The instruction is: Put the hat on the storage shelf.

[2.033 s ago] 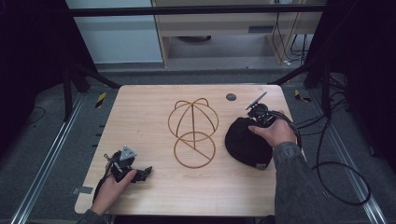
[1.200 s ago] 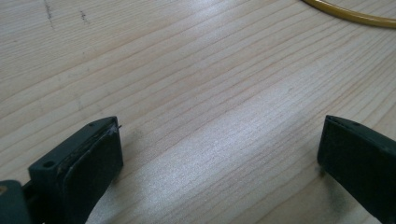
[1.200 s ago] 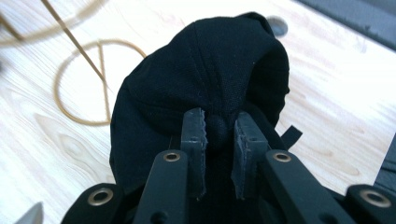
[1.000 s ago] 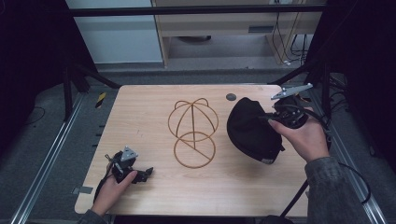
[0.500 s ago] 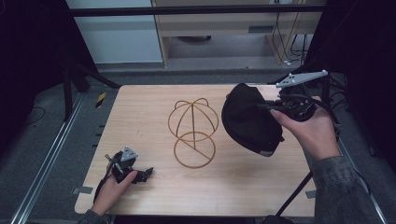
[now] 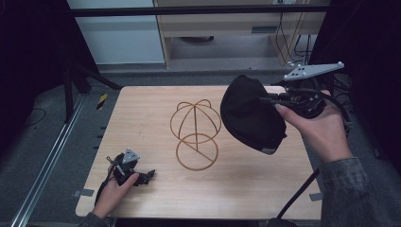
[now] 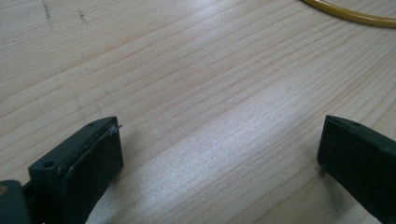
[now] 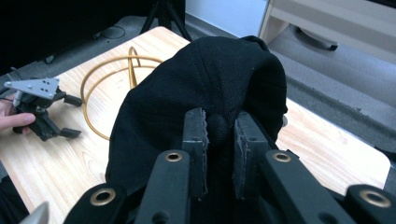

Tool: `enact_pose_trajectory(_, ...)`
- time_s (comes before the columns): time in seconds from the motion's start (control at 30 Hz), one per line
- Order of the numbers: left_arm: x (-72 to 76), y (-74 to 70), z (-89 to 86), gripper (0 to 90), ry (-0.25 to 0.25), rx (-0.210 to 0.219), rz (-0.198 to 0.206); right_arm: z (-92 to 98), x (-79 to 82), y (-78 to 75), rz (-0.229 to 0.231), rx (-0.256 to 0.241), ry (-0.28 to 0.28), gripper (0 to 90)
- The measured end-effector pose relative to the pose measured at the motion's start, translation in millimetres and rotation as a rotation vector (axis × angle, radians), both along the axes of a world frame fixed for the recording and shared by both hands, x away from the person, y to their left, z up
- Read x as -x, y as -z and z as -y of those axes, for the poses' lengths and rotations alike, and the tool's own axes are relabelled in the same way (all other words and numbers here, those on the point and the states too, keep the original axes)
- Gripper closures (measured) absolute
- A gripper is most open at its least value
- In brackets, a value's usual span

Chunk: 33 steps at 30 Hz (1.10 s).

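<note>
The black cap hung in the air just to the right of the gold wire hat stand and a little above its domed top, so the move ahead, as I judged it, turned on carrying the cap leftward and down until its hollow sat over the dome. The right gripper held it — in the right gripper view the two jaws were pinched on a fold of fabric at the crown, with the rest of the cap drooping away from them toward the stand. The right gripper was clearly the nearer one to the stand; the left gripper lay on the wooden table well to the lower left of the stand, jaws spread wide with nothing between them — bare wood grain showed in the gap, and only a sliver of the stand's base ring crossed the far corner. The cap looked soft and matte, seamed in panels, sagging under its own weight, its brim end lowest and angled down toward the table beside the stand's base
</note>
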<state>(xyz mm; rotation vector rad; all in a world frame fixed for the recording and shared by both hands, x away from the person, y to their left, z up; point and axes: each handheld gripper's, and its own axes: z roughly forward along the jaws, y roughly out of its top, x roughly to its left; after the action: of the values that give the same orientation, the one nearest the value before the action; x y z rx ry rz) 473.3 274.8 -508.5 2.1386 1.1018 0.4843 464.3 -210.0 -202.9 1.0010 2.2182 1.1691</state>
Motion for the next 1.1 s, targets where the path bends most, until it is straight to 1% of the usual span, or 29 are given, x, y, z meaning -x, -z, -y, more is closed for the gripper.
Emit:
enact_pose_trajectory(0.17,0.0,0.0,0.0,0.0,-0.001,0.000,0.001,-5.6,2.0,-8.4,0.014,-0.001,-0.012,77.8)
enact_pose_trajectory(0.3,0.0,0.0,0.0,0.0,0.000,0.000,0.000,-8.9,2.6,-12.1,0.023,-0.002,-0.018,77.8)
enact_pose_trajectory(0.47,0.0,0.0,0.0,0.0,0.000,0.000,0.000,-11.6,3.9,-14.8,0.029,-0.001,-0.027,77.8)
enact_pose_trajectory(0.63,0.0,0.0,0.0,0.0,0.000,0.000,0.000,-13.5,5.9,-17.0,0.033,-0.013,-0.034,77.8)
enact_pose_trajectory(0.73,0.0,0.0,0.0,0.0,0.000,0.000,0.000,-16.7,7.9,-19.5,0.044,-0.020,-0.046,77.8)
enact_pose_trajectory(0.87,0.0,0.0,0.0,0.0,0.000,0.000,0.000,-22.7,9.4,-23.3,0.057,-0.036,-0.061,77.9)
enact_pose_trajectory(0.97,0.0,0.0,0.0,0.0,0.000,0.000,0.000,-26.1,9.1,-25.6,0.057,-0.038,-0.069,77.9)
enact_pose_trajectory(1.1,0.0,0.0,0.0,0.0,0.000,0.000,0.000,-39.6,5.5,-31.8,0.061,-0.031,-0.097,77.8)
